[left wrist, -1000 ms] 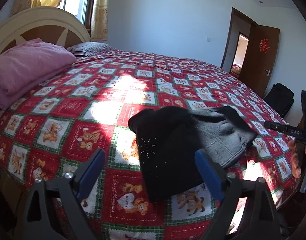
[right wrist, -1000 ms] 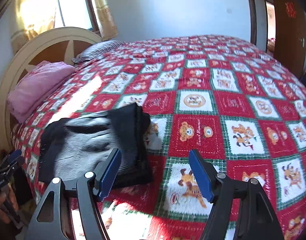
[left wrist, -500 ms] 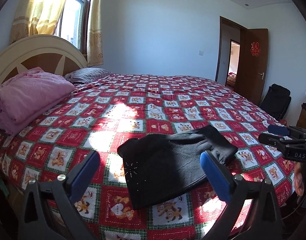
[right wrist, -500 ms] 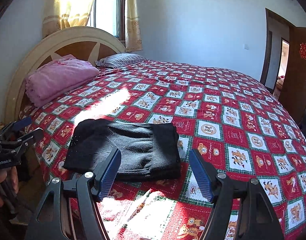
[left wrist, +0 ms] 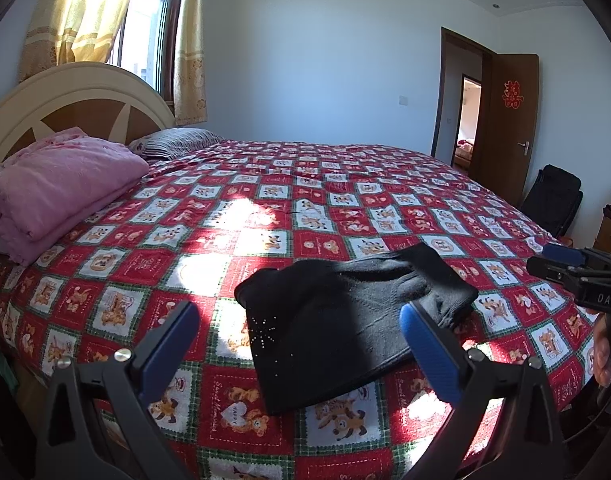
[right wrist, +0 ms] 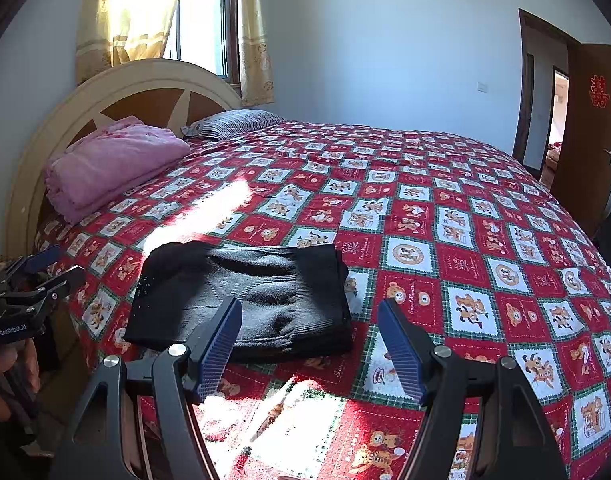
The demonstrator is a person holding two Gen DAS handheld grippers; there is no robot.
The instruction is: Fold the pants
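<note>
Black pants (left wrist: 345,320) lie folded into a flat bundle near the front edge of the bed; the same pants (right wrist: 241,300) show in the right wrist view. My left gripper (left wrist: 297,340) hovers above and short of them, open wide, with nothing between its blue pads. The right gripper (right wrist: 309,340) is held back from the bundle's right end, open and holding nothing. Each gripper appears in the other's view: the right gripper (left wrist: 577,276) at the right edge, the left gripper (right wrist: 33,280) at the left edge, a hand below each.
The bed carries a red, green and white checked quilt (left wrist: 265,208) with bear prints. A folded pink blanket (left wrist: 53,192) and a striped pillow (left wrist: 173,146) lie by the headboard (right wrist: 145,92). A brown door (left wrist: 505,128) and a black bag (left wrist: 553,200) stand at the right.
Both grippers have pulled back and up from the pants, so more of the room shows. The pants stay folded on the quilt. The left jaws spread slightly wider.
</note>
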